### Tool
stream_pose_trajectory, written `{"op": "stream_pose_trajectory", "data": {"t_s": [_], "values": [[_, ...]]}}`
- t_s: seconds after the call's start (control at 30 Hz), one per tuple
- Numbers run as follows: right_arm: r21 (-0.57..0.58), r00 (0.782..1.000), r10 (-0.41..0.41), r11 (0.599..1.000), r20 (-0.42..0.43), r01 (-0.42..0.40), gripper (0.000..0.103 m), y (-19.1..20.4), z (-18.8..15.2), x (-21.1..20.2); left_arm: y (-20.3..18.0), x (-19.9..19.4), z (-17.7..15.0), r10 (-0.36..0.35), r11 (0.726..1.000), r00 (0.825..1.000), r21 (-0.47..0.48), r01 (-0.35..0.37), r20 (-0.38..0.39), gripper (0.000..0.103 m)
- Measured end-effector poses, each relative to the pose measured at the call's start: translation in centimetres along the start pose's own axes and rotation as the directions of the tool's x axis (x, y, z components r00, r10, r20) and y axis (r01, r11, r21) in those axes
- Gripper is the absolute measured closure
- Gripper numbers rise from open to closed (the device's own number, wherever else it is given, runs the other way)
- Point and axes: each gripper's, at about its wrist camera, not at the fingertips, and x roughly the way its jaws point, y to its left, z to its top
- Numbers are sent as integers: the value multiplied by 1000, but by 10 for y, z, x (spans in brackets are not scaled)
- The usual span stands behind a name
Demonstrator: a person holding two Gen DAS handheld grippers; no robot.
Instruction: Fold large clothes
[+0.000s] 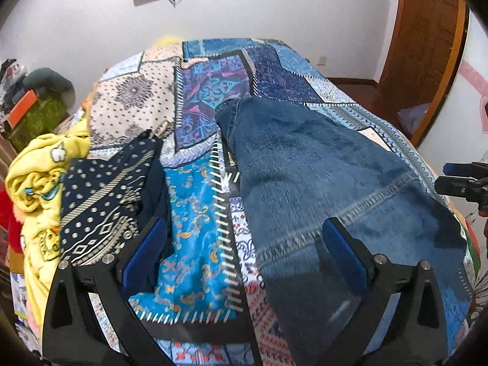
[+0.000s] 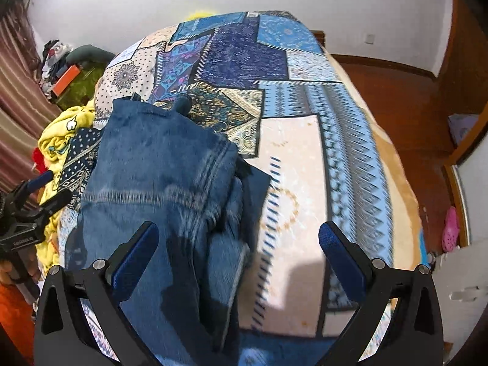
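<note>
A blue denim garment (image 1: 305,167) lies folded over on the patchwork bed cover (image 1: 195,213). In the left wrist view my left gripper (image 1: 244,238) hovers open above the bed. Its right finger is over the denim's stitched seam and its left finger over a navy patterned cloth (image 1: 103,201); nothing is gripped. In the right wrist view my right gripper (image 2: 238,244) is open too, with the denim garment's (image 2: 158,164) bunched right edge lying under its span, untouched by the pads. Each gripper appears at the other view's edge: the right gripper (image 1: 445,177) and the left gripper (image 2: 52,187).
A yellow printed cloth (image 1: 36,177) and something red are heaped at the bed's left side. A green box with an orange item (image 1: 33,116) stands beyond. A wooden door (image 1: 421,45) and wood floor lie to the right, with a pink slipper (image 2: 451,228) on it.
</note>
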Motion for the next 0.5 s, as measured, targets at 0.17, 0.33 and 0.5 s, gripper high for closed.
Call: {"op": "stream_pose_trajectory", "data": {"t_s": [0.17, 0.33, 0.5], "values": [[-34, 999, 20, 999, -40, -21, 0, 3, 22, 26, -3, 31, 11, 0, 1000, 999, 23, 1, -34, 0], [-17, 996, -3, 1000, -92, 1, 0, -8, 36, 55, 7, 58, 26, -81, 996, 996, -33, 80, -45, 0], [25, 996, -31, 999, -83, 33, 0, -26, 42, 63, 25, 73, 47, -59, 990, 998, -132, 55, -32, 0]]}}
